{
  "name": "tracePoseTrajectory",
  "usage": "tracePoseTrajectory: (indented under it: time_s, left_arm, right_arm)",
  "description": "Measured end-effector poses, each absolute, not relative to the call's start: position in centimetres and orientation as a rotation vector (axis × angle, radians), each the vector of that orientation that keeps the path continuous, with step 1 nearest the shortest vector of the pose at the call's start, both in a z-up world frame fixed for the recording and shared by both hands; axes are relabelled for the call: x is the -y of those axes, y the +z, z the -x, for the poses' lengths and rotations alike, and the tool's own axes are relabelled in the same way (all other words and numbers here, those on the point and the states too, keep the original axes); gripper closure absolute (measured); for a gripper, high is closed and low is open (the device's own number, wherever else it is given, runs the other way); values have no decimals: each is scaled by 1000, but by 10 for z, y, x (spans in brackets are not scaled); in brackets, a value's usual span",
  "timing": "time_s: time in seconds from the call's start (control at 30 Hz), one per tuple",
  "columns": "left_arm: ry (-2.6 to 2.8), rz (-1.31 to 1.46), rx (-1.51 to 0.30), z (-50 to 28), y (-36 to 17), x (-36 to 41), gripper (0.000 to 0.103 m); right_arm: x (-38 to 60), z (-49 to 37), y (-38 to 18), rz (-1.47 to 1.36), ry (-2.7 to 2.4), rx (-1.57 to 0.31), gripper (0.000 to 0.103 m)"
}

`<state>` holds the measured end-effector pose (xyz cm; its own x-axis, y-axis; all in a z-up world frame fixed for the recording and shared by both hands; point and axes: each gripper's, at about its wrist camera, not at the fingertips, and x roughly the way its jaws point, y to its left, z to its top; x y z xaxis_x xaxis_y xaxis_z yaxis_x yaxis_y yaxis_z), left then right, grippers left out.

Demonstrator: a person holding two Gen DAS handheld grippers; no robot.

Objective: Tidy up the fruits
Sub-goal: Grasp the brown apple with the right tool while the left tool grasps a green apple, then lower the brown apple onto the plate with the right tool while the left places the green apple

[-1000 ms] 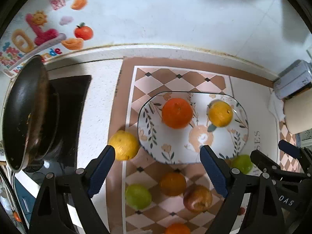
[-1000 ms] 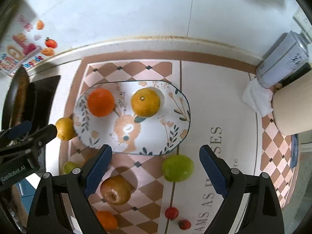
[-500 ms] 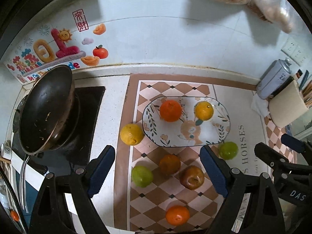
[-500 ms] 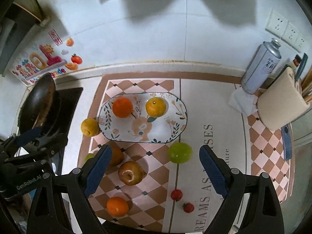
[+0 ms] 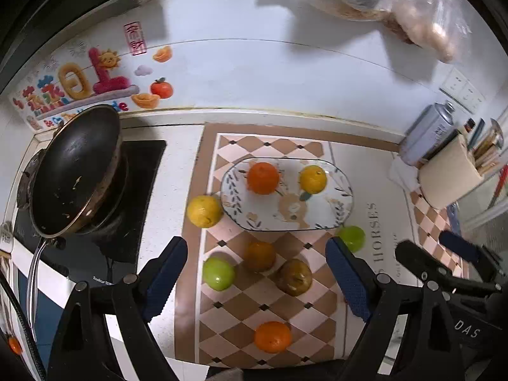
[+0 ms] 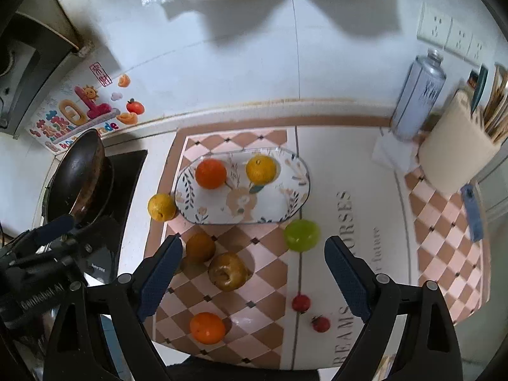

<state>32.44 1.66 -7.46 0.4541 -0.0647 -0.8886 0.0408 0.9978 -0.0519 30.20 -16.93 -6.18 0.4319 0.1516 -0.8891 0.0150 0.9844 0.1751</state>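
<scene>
An oval patterned plate (image 5: 336, 209) (image 6: 295, 190) on a checkered mat holds an orange (image 5: 263, 177) (image 6: 210, 173) and a yellow citrus (image 5: 313, 179) (image 6: 261, 169). Loose on the mat lie a yellow citrus (image 5: 204, 211) (image 6: 162, 207), a dark orange (image 5: 260, 255) (image 6: 200, 247), two green apples (image 5: 219, 273) (image 5: 350, 238) (image 6: 301, 235), a brown pear (image 5: 294, 277) (image 6: 227, 271), an orange (image 5: 273, 336) (image 6: 207, 327) and two small red fruits (image 6: 301, 303) (image 6: 320, 324). My left gripper (image 5: 255, 273) and right gripper (image 6: 254, 273) are open, empty and high above the fruit.
A black pan (image 5: 74, 171) (image 6: 81, 171) sits on a stove at the left. A spray can (image 5: 425, 133) (image 6: 419, 95), a beige utensil holder (image 5: 451, 171) (image 6: 457, 155) and white tissue (image 6: 393, 155) stand at the right. A plastic bag (image 5: 397, 3) hangs on the wall.
Both grippers have risen and pulled back from the plate, so more of the counter and wall shows. Both stay open and empty. The fruit has not moved.
</scene>
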Motion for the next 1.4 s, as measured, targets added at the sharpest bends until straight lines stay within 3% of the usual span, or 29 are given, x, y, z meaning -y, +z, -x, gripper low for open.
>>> tracePoseTrajectory:
  time_s: [0.1,0.4,0.53,0.7,0.77,0.87,0.93,0.97,1.4]
  left_arm:
    - [-21,3,-1128,-334,-89,-28,5]
    - [97,-7,-1313,-355,-178,-76,5]
    - [81,15,-1449,-360,-228,-79,5]
    - [47,90,-1564,-369,-275,-77,5]
    - [43,115,-1597,-372,-290,-77,5]
    - [25,133,-1622,-374,-304,-75,16]
    - [7,143,-1630,-372,-311,-73,43]
    - [-11,160,-1629,-371,-312,-73,49]
    - [1,98,-1590,-364,-302,-61,49]
  right_arm:
    - [165,-313,-91,-184,108,-1183,10]
    - [120,-349,-235,-227,224,-1499,11]
    - [101,-352,-277,-191,226,-1577,16]
    - [91,-349,-300,-184,238,-1607,33]
    - [90,-345,-299,-153,234,-1603,33]
    - [97,-338,-302,-158,231,-1613,33]
    - [100,-335,-303,-166,227,-1620,33]
    - [101,-334,-304,-165,231,-1619,33]
    - [102,-335,-292,-162,216,-1590,34]
